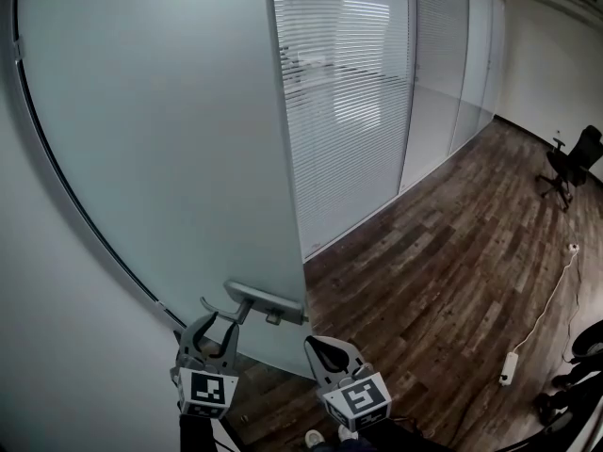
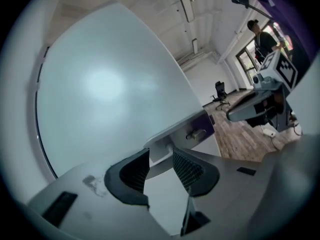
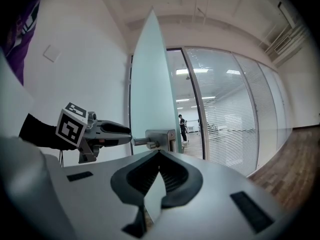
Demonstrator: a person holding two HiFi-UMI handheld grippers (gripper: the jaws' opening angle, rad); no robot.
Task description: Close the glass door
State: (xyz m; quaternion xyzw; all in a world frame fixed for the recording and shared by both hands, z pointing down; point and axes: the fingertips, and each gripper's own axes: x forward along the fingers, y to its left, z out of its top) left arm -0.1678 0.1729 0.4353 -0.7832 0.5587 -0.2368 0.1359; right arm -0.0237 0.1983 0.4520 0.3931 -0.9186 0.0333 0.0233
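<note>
One frosted glass door (image 1: 160, 139) fills most of the head view. It stands open, swung away from its frame, and its free edge runs down the middle of the picture. In the right gripper view the door shows edge-on, with the doorway beside it and a person (image 3: 181, 126) standing far off in the room beyond. A white wall (image 1: 57, 347) lies to the left of the door. Behind the door a long glass partition (image 1: 349, 92) with closed slatted blinds runs away along the room. The dark wood-plank floor (image 1: 452, 281) spreads out to the right. A black office chair (image 1: 570, 163) stands near the far wall, well apart from the door.

Both grippers are held low in front of the door's edge. The left gripper (image 1: 221, 323) is at the lever handle (image 1: 247, 299), which sticks out from a metal plate near the door's free edge. Its fingers are spread apart, one on each side of the lever's end. The lever runs between the ribbed pads, and they do not squeeze it. The right gripper (image 1: 318, 347) is just beside the left one, in front of the door's edge and touching nothing. Its fingertips meet, with nothing between them.

A white power strip (image 1: 509, 367) lies on the floor at the right, and a thin white cable (image 1: 551, 299) runs from it towards the wall.
</note>
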